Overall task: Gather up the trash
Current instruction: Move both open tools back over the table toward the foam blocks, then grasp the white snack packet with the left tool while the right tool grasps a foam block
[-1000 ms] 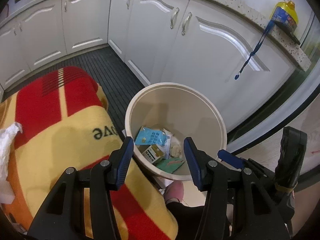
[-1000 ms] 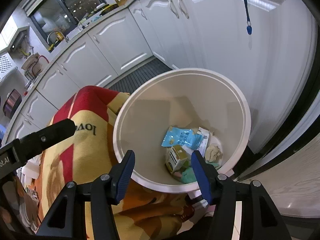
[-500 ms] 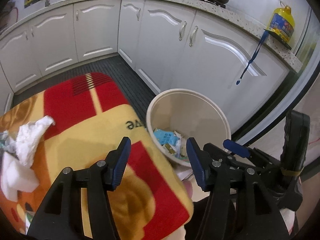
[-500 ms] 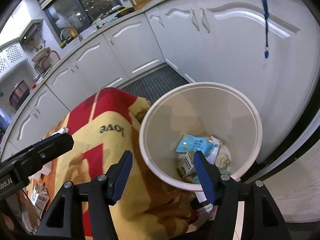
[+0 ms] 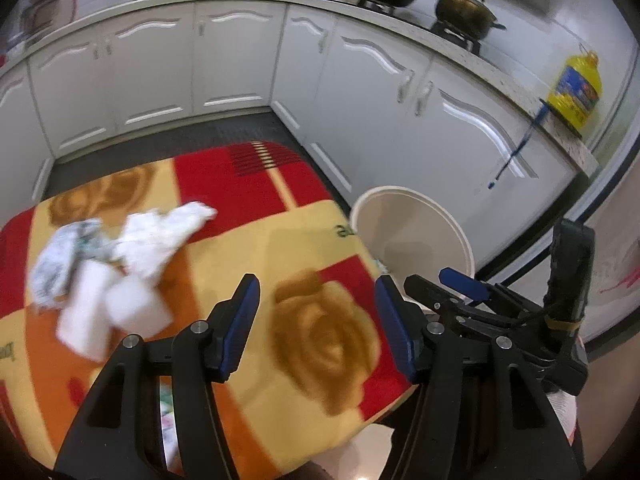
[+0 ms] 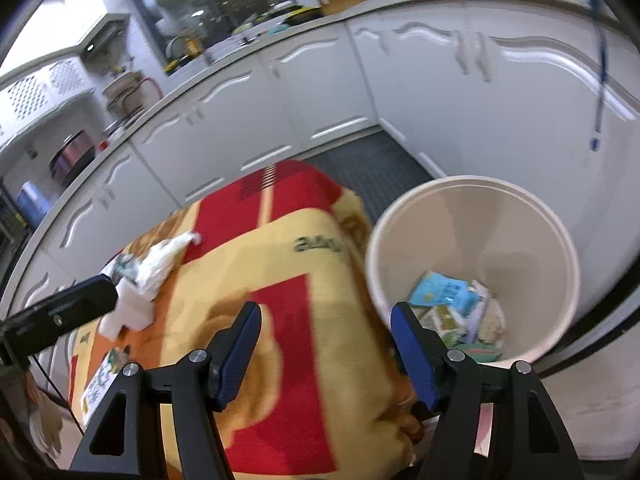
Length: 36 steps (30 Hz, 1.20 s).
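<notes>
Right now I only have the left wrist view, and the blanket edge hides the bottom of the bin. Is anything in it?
Observer: Yes. The right wrist view looks into the bin: a light blue packet, a small carton and other scraps lie at the bottom.
Operator: Is the right gripper carrying anything?
Observer: No. The right gripper is open; its jaws have just been opening, with nothing between them.
Operator: Any trash on the blanket besides the tissues?
Observer: A printed packet lies at the near left edge of the blanket, closer to the cameras than the tissues; your own gripper mostly covers it.
</notes>
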{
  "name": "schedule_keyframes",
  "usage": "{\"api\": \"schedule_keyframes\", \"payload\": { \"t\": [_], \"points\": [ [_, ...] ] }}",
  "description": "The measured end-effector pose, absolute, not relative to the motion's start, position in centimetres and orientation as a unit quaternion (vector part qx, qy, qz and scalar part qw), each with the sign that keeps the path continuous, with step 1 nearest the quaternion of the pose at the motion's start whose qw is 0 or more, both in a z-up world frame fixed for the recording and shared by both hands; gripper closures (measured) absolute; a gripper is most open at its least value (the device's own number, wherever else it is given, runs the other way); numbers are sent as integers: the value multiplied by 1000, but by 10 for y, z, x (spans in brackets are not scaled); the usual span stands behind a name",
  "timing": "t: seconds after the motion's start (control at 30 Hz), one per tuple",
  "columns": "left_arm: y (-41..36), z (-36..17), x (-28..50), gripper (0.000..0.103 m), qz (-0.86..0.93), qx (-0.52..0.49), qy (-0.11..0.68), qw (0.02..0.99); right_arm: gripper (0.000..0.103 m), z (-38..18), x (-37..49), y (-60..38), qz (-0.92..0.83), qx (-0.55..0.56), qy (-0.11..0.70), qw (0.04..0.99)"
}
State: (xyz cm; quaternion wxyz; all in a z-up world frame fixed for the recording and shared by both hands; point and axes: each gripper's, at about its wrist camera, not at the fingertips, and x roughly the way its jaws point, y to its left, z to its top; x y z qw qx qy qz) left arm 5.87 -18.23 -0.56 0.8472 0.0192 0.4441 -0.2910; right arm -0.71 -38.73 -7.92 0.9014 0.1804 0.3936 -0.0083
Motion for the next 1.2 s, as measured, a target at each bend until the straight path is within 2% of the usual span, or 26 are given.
{"api": "schedule_keyframes", "payload": {
  "t": [0.4,0.5,0.6,0.8,1.1,1.2],
  "points": [
    [-64,-3,87,41,-207,-7,453,867,34,-80,19,-309,84,147,411,896],
    [-36,-11,101,32,-193,-30,457,868,34,-81,28,-287,113,143,417,890],
    [-15,-22,118,31,-185,-54,463,865,33,-83,37,-263,133,131,422,887],
    [2,-41,147,31,-183,-63,474,859,29,-89,58,-219,173,97,428,882],
    [4,-73,177,31,-190,-63,500,843,29,-107,96,-182,196,82,437,874],
    [5,-82,178,34,-193,-67,507,837,31,-113,104,-180,198,84,438,873]
  ]
}}
